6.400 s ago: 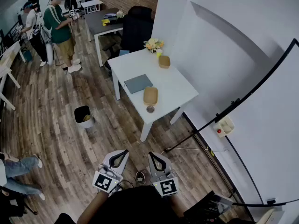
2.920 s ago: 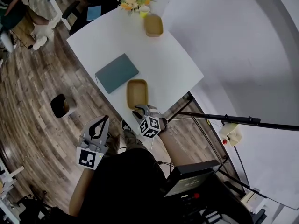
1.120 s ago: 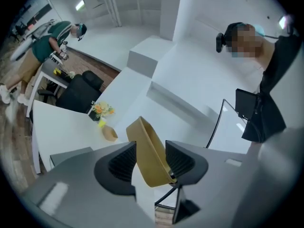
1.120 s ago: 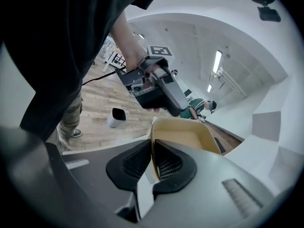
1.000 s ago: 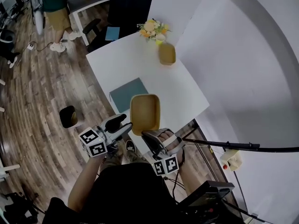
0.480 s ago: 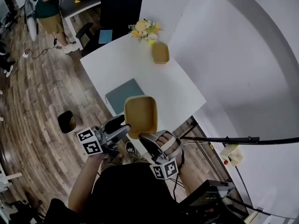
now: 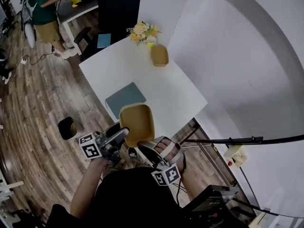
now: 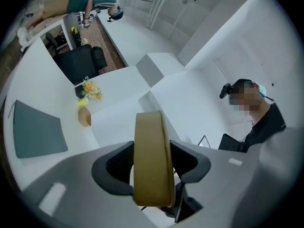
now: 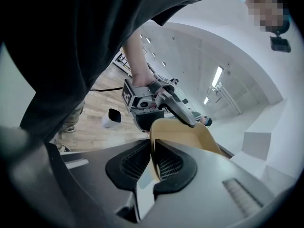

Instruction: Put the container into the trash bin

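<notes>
My right gripper (image 7: 145,146) holds a tan rectangular container (image 7: 137,123) up in front of me, off the white table (image 7: 175,89). In the right gripper view its jaws (image 9: 153,160) are shut on the thin rim of the container (image 9: 183,134). My left gripper (image 7: 121,133) is at the container's left side. In the left gripper view the container (image 8: 152,160) stands edge-on between the left gripper's (image 8: 151,148) opening jaws, which do not clamp it. The dark trash bin (image 7: 67,127) stands on the wooden floor to the left, also in the right gripper view (image 9: 113,118).
On the table lie a grey notebook (image 7: 124,98), a second tan container (image 7: 159,55) and a bunch of flowers (image 7: 140,31). A person (image 7: 40,11) stands at the far left by another table. A black pole (image 7: 228,140) crosses at the right, by the white wall.
The held container and right gripper have drifted a little left and down in the head view. The left gripper has rolled and now has the container's edge between its jaws.
</notes>
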A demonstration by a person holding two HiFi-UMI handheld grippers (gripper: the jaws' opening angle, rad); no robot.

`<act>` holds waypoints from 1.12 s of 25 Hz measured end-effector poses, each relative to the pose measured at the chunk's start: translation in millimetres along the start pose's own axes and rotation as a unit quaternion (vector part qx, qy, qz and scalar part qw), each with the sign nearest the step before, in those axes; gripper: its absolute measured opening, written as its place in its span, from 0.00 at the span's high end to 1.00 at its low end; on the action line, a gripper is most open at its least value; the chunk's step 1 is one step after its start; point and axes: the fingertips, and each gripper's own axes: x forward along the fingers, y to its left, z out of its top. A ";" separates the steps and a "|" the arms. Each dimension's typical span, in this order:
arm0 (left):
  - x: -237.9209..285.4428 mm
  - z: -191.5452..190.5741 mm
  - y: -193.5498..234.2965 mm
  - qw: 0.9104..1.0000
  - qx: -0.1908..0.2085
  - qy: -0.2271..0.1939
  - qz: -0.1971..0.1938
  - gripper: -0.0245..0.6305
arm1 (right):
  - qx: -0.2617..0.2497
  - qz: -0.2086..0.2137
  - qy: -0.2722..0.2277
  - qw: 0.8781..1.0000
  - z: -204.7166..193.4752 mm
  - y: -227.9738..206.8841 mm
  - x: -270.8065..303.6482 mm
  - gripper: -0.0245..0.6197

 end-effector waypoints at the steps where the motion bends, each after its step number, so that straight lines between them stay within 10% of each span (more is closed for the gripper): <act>1: -0.6 0.3 2.0 1.000 0.000 -0.003 0.006 0.63 | 0.008 0.012 -0.004 1.000 0.3 2.1 -1.1 0.89; 9: -10.9 15.8 19.2 0.998 -0.006 -0.043 0.048 0.62 | 0.214 0.024 -0.054 0.975 -4.0 -18.4 -20.8 0.80; 11: -13.1 16.7 20.5 0.998 -0.005 -0.043 0.050 0.62 | 0.336 0.000 -0.095 0.937 -13.4 -43.6 -28.5 0.77; 14: -13.9 13.0 17.4 0.998 0.002 -0.033 0.045 0.62 | 0.529 -0.016 -0.132 0.838 -40.4 -72.5 -36.6 0.75; 23: -23.9 -6.4 -13.6 1.000 0.020 -0.014 -0.015 0.62 | 0.671 0.116 -0.262 0.683 -42.2 -79.3 -27.7 0.58; 28: -29.9 -7.1 -24.2 0.999 0.028 -0.016 -0.039 0.62 | 0.674 0.164 -0.280 0.664 -34.8 -74.2 -20.3 0.55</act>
